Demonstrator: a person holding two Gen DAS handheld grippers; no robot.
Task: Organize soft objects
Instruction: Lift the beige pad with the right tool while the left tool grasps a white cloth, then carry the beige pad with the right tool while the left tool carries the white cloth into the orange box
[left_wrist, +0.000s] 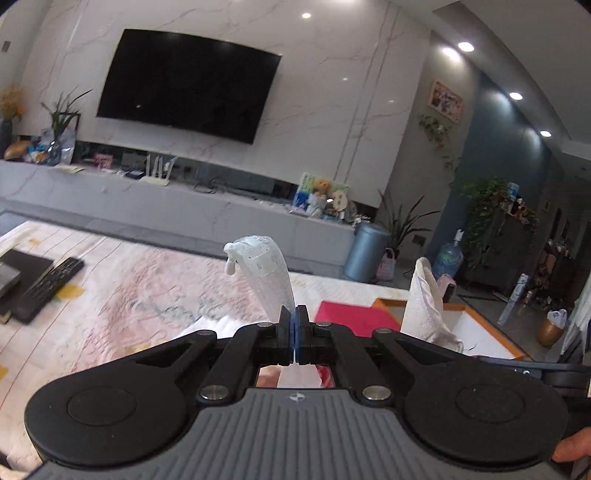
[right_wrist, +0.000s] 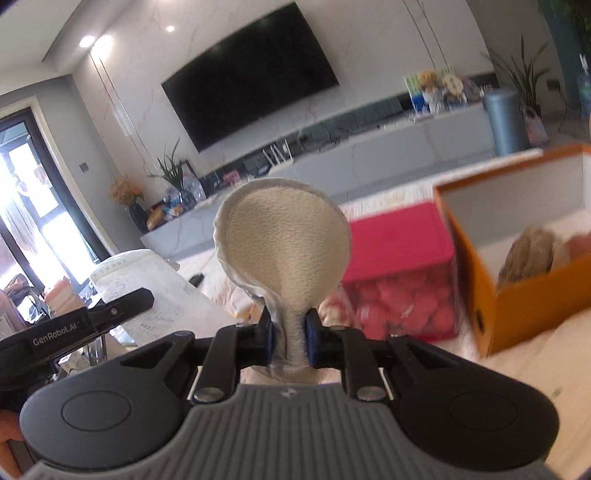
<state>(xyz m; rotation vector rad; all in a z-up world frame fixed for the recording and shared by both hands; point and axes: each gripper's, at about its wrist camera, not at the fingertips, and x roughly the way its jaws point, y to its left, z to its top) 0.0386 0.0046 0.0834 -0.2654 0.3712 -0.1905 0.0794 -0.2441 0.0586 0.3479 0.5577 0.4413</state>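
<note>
Both hands are mid-carry, each with one soft thing clamped and lifted clear of the tabletop (left_wrist: 155, 295), so the step in hand looks like the transfer toward a container rather than the pick itself. The left tongs (left_wrist: 294, 325) are pressed fully together on the thin lower edge of a white, translucent soft item (left_wrist: 267, 275), which stands up from the tips and droops over at its top (what exactly it is I cannot tell; it has a small white tab on one side). The right tongs (right_wrist: 289, 332) are closed narrow on the pinched neck of a cream soft pad (right_wrist: 282, 236) with a white stitched rim, whose round face stands upright in front of the camera. Ahead and to the right of that pad sits an orange box (right_wrist: 476, 266), open at the top, with something furry already lying inside; just beside it stands a clear bin with a pink lid (right_wrist: 399, 236), full of pink soft pieces. In the left view the same orange box shows at right, with a white cloth (left_wrist: 424, 306) rising in front of it. The next move probably calls for bringing each held piece over the open box, lowering it past the rim and only then easing the grip, one hand at a time so the two do not crowd the opening.
</note>
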